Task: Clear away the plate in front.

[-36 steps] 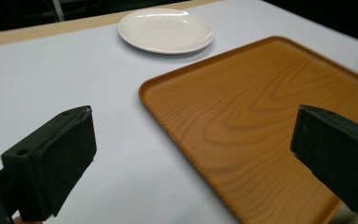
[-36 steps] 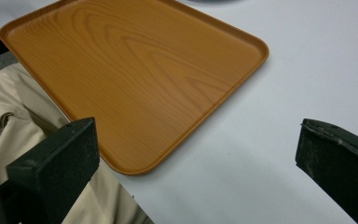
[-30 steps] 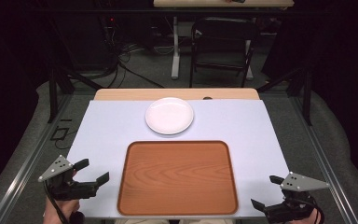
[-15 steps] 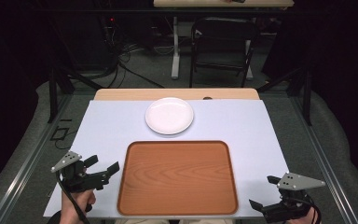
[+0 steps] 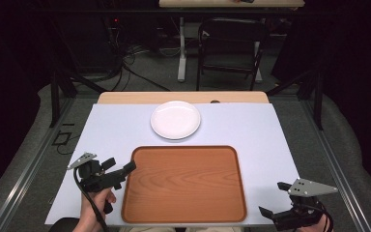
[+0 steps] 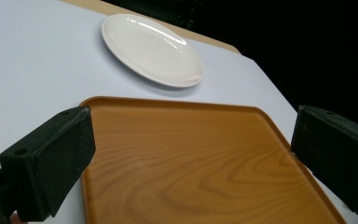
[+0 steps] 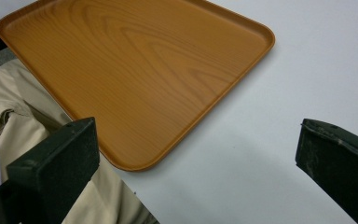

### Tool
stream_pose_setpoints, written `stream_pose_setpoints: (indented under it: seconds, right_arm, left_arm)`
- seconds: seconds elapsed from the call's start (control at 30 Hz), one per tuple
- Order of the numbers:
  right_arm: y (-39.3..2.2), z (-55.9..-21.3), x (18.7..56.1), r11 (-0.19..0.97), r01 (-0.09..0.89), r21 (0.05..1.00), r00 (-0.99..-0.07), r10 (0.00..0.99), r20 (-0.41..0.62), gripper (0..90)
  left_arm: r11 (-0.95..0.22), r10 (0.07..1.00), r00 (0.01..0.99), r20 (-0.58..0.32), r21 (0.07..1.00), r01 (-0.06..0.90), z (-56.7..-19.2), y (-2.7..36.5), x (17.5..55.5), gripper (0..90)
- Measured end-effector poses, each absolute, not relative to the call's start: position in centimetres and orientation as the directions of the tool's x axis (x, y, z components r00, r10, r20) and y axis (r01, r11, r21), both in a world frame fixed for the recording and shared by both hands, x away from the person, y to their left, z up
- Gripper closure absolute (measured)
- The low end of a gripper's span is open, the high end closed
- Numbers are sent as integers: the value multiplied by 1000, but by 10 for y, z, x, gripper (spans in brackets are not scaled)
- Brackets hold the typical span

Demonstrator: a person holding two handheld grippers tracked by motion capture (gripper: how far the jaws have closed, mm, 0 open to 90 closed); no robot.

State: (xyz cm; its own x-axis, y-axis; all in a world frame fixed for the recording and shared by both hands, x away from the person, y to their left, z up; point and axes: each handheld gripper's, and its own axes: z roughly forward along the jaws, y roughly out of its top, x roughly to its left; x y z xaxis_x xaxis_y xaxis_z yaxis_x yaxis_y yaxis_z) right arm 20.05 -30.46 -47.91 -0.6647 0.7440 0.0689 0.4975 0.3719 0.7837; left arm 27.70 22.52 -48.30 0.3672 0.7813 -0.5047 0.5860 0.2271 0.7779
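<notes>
Left hand-held gripper [image 5: 118, 170]: jaws spread wide, nothing between them, tips at the tray's [image 5: 183, 181] left rim. Tray lies straight ahead of it on the worktop [image 5: 106, 130]; white plate [image 5: 175, 119] sits beyond the tray, just clear of its far edge. Right hand-held gripper [image 5: 275, 199]: jaws wide apart, empty, off the tray's near right corner.

Free: white sheet [image 5: 111, 130] bare left and right of plate [image 5: 175, 119] | obstacle: plate just beyond tray [image 5: 184, 182], narrow gap between | tray flat, low rim, interior bare | left gripper [image 5: 121, 170] at tray's left edge, jaws apart
</notes>
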Motion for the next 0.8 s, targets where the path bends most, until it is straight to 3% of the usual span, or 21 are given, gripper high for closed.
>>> stream_pose_setpoints:
  seconds: [0.33,0.8]
  right_arm:
    - [-306,-479,201,372,496,785,-667,741,70,0]
    - [-307,-480,201,366,496,787,-668,741,76,0]
  left_arm:
    - [268,773,334,-540,754,599,-482,202,300,0]
    - [361,717,235,-656,639,679,-497,164,334,0]
